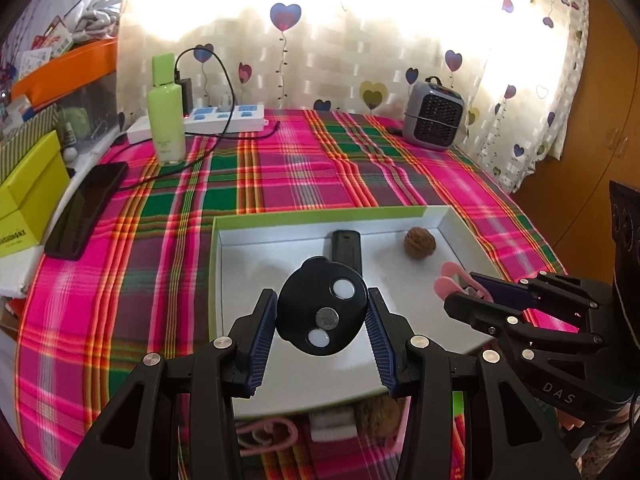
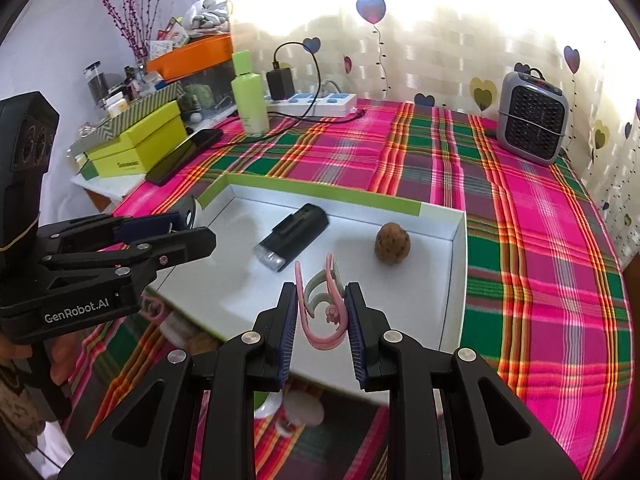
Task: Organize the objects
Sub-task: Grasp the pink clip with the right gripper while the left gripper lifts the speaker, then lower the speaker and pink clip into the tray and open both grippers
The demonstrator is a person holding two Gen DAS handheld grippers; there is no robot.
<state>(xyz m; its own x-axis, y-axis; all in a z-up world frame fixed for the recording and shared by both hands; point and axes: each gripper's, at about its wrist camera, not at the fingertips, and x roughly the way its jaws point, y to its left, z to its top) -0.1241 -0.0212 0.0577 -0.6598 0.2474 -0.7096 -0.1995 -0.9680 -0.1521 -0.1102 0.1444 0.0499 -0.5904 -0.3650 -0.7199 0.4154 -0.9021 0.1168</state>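
A white box lid with a green rim (image 1: 320, 213) (image 2: 320, 194) lies on the plaid tablecloth. In it lie a black rectangular device (image 1: 347, 249) (image 2: 294, 236) and a walnut (image 1: 419, 242) (image 2: 392, 245). My left gripper (image 1: 322, 312) (image 2: 192, 220) is shut on a round black disc with two white buttons (image 1: 322, 310), held over the lid. My right gripper (image 2: 322, 312) (image 1: 452, 292) is shut on a pink hair clip (image 2: 320, 308) (image 1: 450, 276), held over the lid's near side.
Near the lid's front edge lie another pink clip (image 1: 266, 434), a white eraser-like block (image 1: 334, 424) and a second walnut (image 1: 378, 416). A green bottle (image 1: 166, 110), power strip (image 1: 228, 116), phone (image 1: 86, 210), yellow-green boxes (image 1: 28, 196) and grey heater (image 1: 434, 116) stand at the table's back and left.
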